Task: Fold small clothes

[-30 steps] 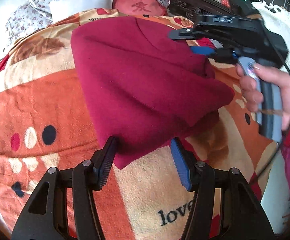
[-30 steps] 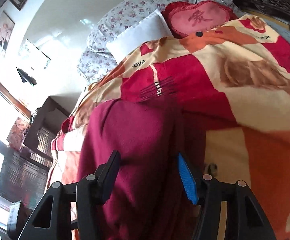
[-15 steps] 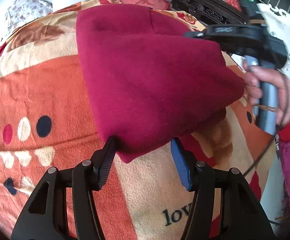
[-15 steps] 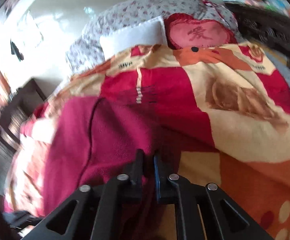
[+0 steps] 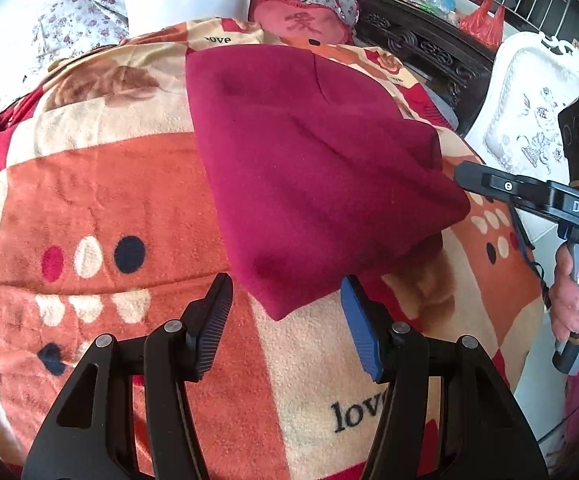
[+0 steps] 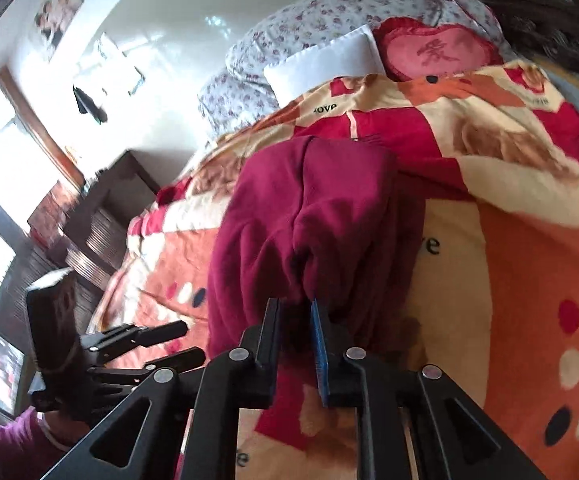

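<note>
Dark red garment (image 5: 313, 168) lies on the bed's patterned blanket (image 5: 101, 200) (orange, cream and red blocks, dots, the word "love"), folded into a broad slab with one corner pointing toward the left wrist camera.

Left tongs (image 5: 285, 320): released, jaws standing well apart, one black pad and one blue pad on either side of the garment's near corner. The corner sits between the pads but neither pad presses on it. Nothing held.

Right tongs (image 6: 295, 320): jaws narrow, only a small gap, and opening at this moment. Bunched red cloth sits right at the fingertips and is gathered into a ridge ahead of them; whether the pads press on it I cannot tell from this view (fabric hides the tips). In the left wrist view the right tongs (image 5: 459, 174) reach in from the right edge to the garment's far-right corner, with a hand (image 5: 573, 300) around the grip below.

Background: a white pillow (image 5: 185, 4), a floral pillow (image 5: 85, 20) and a red heart-shaped cushion (image 5: 301, 20) at the head of the bed; a white ornate chair (image 5: 529, 120) just beside the bed on the right.
</note>
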`<action>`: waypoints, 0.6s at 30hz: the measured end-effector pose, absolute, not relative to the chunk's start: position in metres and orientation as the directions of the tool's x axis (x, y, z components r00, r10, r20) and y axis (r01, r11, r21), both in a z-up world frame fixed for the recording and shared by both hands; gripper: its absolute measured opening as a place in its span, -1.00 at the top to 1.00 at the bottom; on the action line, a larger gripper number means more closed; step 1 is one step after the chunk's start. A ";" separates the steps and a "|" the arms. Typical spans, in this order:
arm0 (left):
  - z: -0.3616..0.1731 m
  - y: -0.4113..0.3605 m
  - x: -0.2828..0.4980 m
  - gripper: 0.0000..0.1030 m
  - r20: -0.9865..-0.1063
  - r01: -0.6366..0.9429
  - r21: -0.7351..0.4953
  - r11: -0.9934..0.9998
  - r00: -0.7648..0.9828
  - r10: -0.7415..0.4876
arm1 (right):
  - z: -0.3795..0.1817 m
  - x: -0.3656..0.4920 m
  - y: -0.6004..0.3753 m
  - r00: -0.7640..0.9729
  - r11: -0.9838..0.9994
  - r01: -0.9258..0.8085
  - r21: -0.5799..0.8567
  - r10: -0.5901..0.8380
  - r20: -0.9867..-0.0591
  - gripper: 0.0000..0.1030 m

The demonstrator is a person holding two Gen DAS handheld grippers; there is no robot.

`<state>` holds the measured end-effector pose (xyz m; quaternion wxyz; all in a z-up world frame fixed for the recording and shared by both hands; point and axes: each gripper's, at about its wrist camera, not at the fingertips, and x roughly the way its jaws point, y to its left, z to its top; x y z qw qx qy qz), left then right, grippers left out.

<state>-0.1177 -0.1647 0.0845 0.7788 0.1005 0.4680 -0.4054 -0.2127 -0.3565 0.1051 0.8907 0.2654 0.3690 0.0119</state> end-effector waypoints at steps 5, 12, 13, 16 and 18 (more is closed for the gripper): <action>0.084 -0.166 -0.120 -0.08 -0.813 0.713 -0.207 0.670 0.256 -0.523 | 0.093 -0.205 -0.348 0.698 0.864 0.153 0.480 0.250 -0.671 0.24; 0.085 -0.167 -0.122 -0.08 -0.821 0.699 -0.165 0.696 0.294 -0.489 | 0.064 -0.204 -0.349 0.649 0.875 0.193 0.445 0.226 -0.726 0.72; 0.085 -0.167 -0.122 -0.08 -0.823 0.697 -0.161 0.699 0.297 -0.485 | 0.060 -0.206 -0.351 0.638 0.875 0.204 0.439 0.221 -0.737 0.74; 0.084 -0.168 -0.117 -0.08 -0.826 0.688 -0.158 0.708 0.300 -0.477 | 0.049 -0.211 -0.352 0.621 0.871 0.222 0.438 0.220 -0.752 0.78; 0.085 -0.168 -0.114 -0.08 -0.824 0.680 -0.167 0.714 0.302 -0.480 | 0.051 -0.212 -0.351 0.618 0.876 0.219 0.429 0.216 -0.756 0.78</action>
